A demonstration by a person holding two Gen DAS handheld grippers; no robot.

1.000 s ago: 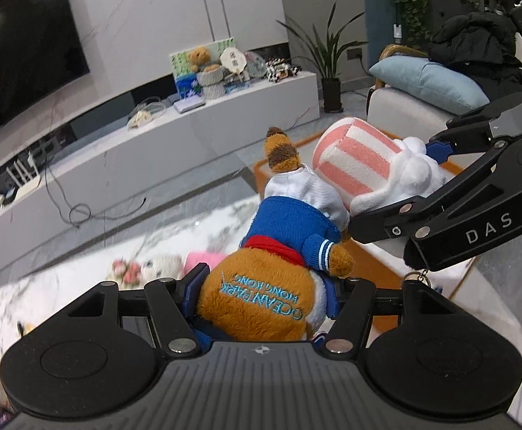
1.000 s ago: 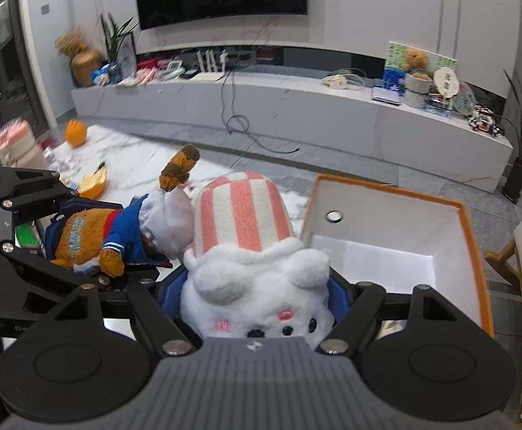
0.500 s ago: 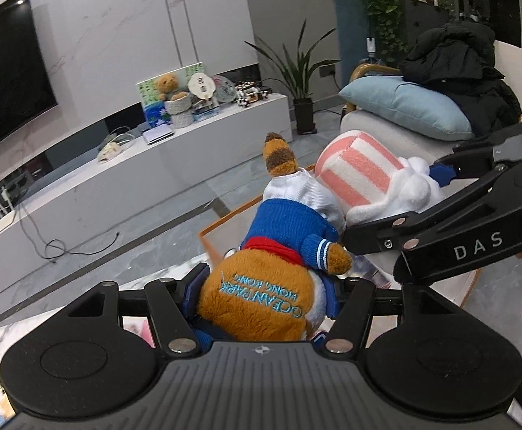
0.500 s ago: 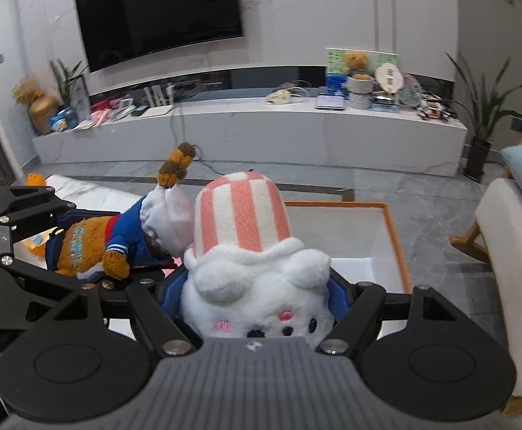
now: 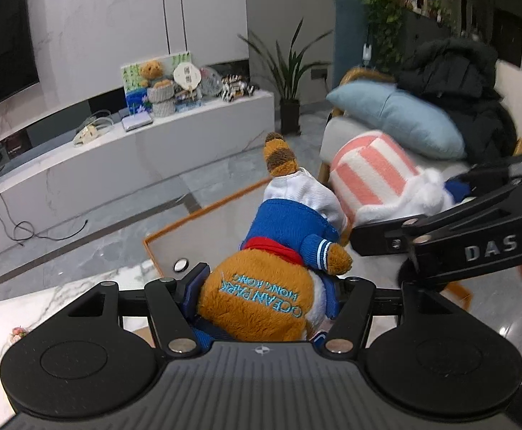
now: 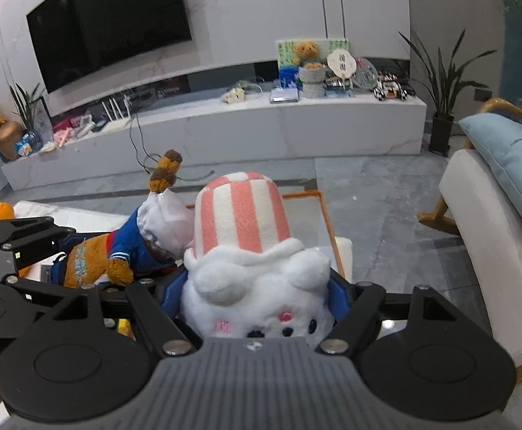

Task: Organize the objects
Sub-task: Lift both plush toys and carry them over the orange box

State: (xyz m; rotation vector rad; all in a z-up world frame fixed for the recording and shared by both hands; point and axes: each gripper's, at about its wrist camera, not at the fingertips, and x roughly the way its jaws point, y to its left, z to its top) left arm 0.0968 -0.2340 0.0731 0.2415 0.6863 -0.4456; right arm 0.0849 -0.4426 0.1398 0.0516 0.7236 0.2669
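Note:
My left gripper (image 5: pixel 266 288) is shut on a brown plush animal (image 5: pixel 261 297) in a blue sailor jacket and white hat, with "OCEAN PARK HONG KONG" on its back. My right gripper (image 6: pixel 257 295) is shut on a white plush (image 6: pixel 257 301) wearing a pink-and-white striped hat (image 6: pixel 241 215). Both toys hang side by side in the air, close together. Below and ahead lies a white bin with an orange rim (image 5: pixel 203 211) (image 6: pixel 327 222), seen in both wrist views. Each gripper shows in the other's view: the right gripper (image 5: pixel 450 236), the left gripper (image 6: pixel 28 247).
A long white TV console (image 6: pixel 261 125) with toys, cables and a router runs along the far wall under a black TV (image 6: pixel 110 21). A white armchair (image 6: pixel 490 236) with a blue cushion (image 5: pixel 397 118) and a black coat (image 5: pixel 458 82) stands right. A marble table edge (image 5: pixel 46 308) lies left.
Both grippers have swung to the right together, still holding their toys. The marble table has slid out to the left, and the orange-rimmed bin and the armchair have come closer.

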